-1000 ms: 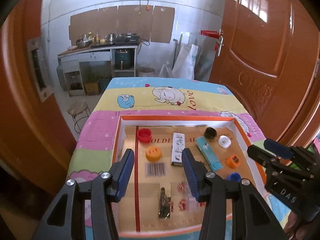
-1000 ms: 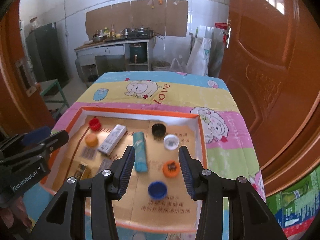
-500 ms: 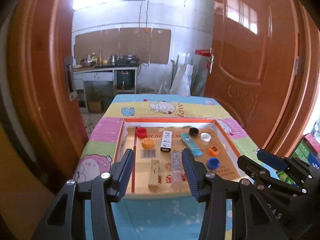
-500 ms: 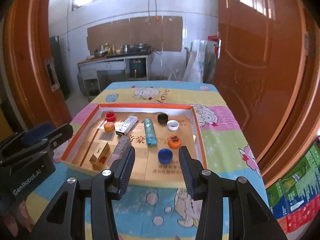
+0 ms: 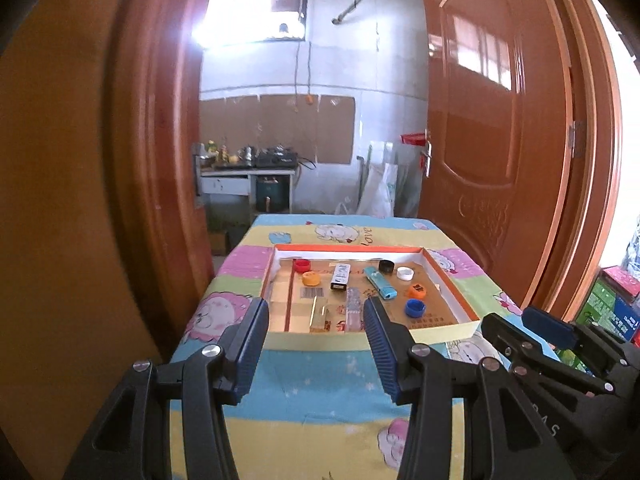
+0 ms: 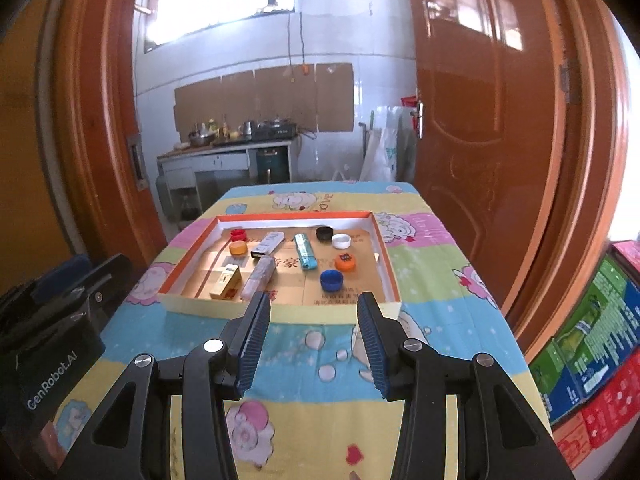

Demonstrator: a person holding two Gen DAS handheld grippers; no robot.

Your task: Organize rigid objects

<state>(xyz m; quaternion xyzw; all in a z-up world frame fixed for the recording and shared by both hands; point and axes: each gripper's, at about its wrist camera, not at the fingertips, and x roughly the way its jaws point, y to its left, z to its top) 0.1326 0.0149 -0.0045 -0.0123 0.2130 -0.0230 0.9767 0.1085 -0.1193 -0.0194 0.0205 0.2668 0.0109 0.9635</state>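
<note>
Both tools sit back over the near end of the worktop (image 6: 420, 320), pointing at the shallow tray (image 6: 384, 258) that lies ahead and slightly below. The left tool (image 5: 314, 344) is spread with nothing between its pads; the right tool (image 6: 310, 340) is likewise spread and empty. Inside the tray, the 4 elongated items run roughly front-to-back. The gold box (image 6: 228, 282) and clear tube (image 6: 259, 276) lie nearest, toward the left tool's side; the blue cap (image 6: 331, 280) lies almost straight ahead of the right tool, likely its easier reach.
</note>
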